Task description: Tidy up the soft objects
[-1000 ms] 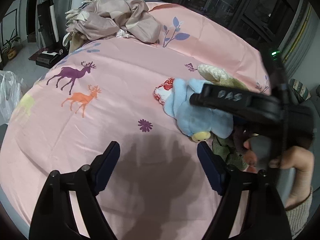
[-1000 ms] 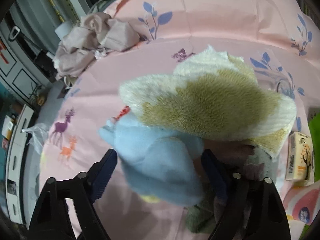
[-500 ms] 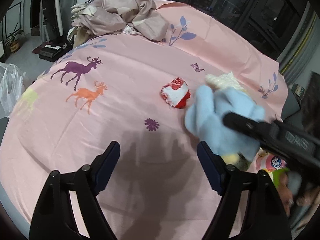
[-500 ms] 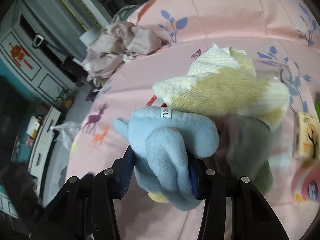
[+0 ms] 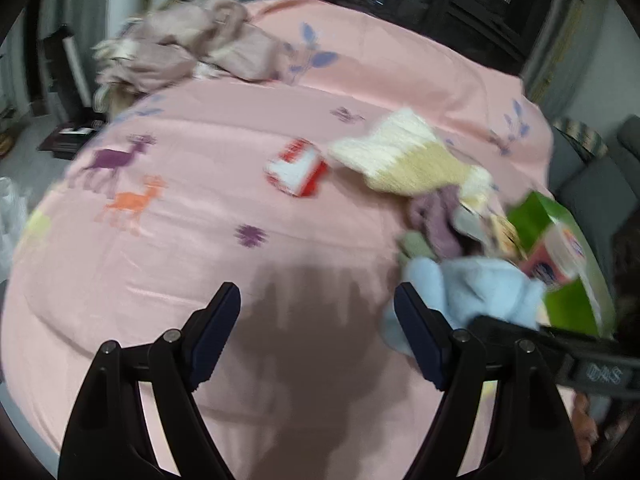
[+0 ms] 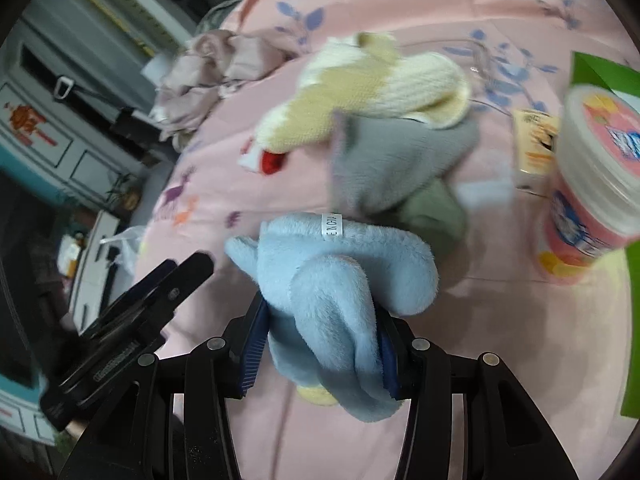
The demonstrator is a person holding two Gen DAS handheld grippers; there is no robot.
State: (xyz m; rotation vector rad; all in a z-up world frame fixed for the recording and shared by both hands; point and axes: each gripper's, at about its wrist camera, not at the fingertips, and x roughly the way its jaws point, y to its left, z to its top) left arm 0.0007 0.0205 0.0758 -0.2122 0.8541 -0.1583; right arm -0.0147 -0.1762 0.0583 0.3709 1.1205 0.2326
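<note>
Right tool (image 6: pixel 320 354) pinches the blue plush toy (image 6: pixel 340 280) by one floppy fold (it could slip free mid-carry), left tool (image 5: pixel 318 334) wide, empty over the bed (image 5: pixel 200 200).

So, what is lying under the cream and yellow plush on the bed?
Under the cream and yellow plush lies a grey soft piece, with a green one below it. What they cover on the pink sheet is hidden.

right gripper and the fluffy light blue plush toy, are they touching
Touching. The right wrist view shows the right gripper with both blue pads pressed into the fluffy light blue plush toy, squeezing it.
</note>
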